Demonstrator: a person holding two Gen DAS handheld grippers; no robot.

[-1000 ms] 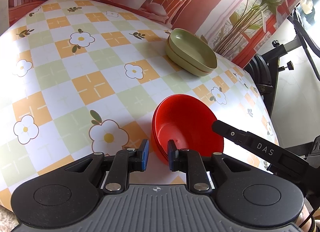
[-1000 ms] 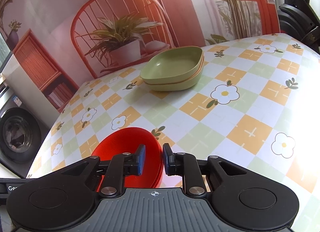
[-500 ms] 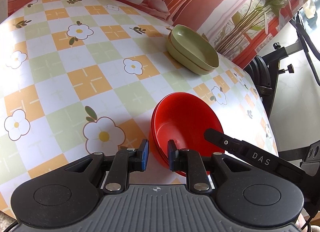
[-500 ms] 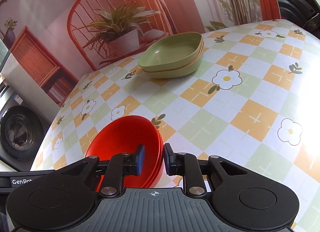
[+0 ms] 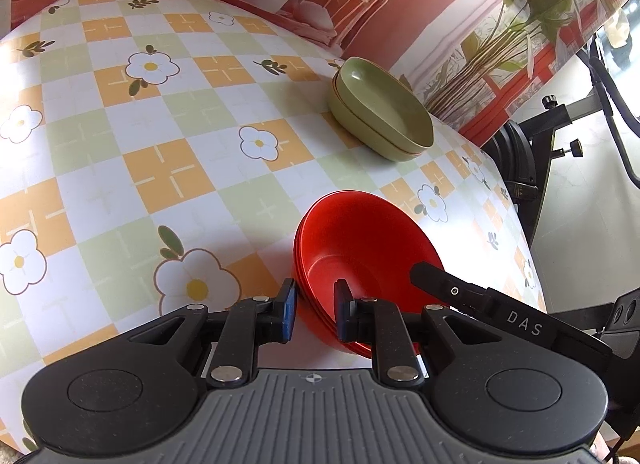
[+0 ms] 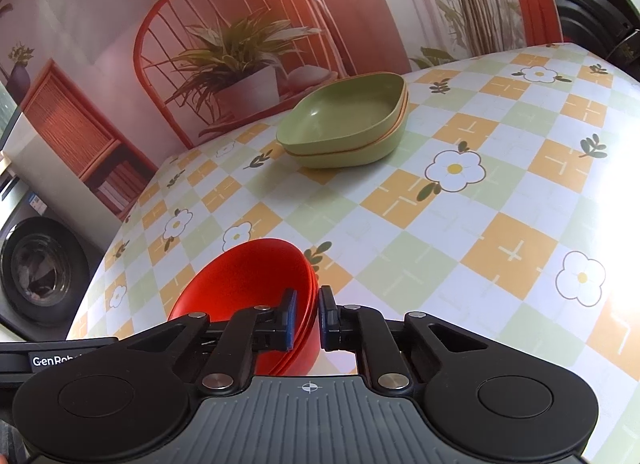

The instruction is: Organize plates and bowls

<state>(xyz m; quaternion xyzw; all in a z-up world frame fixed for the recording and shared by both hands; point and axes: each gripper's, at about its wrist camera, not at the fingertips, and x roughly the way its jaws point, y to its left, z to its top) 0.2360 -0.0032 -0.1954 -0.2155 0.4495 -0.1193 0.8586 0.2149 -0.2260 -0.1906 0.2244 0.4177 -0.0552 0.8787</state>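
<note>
Looking along the left gripper (image 5: pixel 314 314), its blue-padded fingers straddled the near rim of the stacked glossy red round bowls (image 5: pixel 366 260) on the flowered checked tablecloth (image 5: pixel 168 176). From the right gripper (image 6: pixel 307 318), its fingers pinched the opposite rim; stacked olive-green squarish dishes (image 6: pixel 344 120) sat well beyond.

a stack of glossy red bowls (image 5: pixel 360 248) sits upright at the near edge of the table, rims nested closely, the top one empty. farther back, well apart from them, two shallow olive-green squarish plates (image 6: pixel 344 124) lie stacked one inside the other, also empty.
</note>
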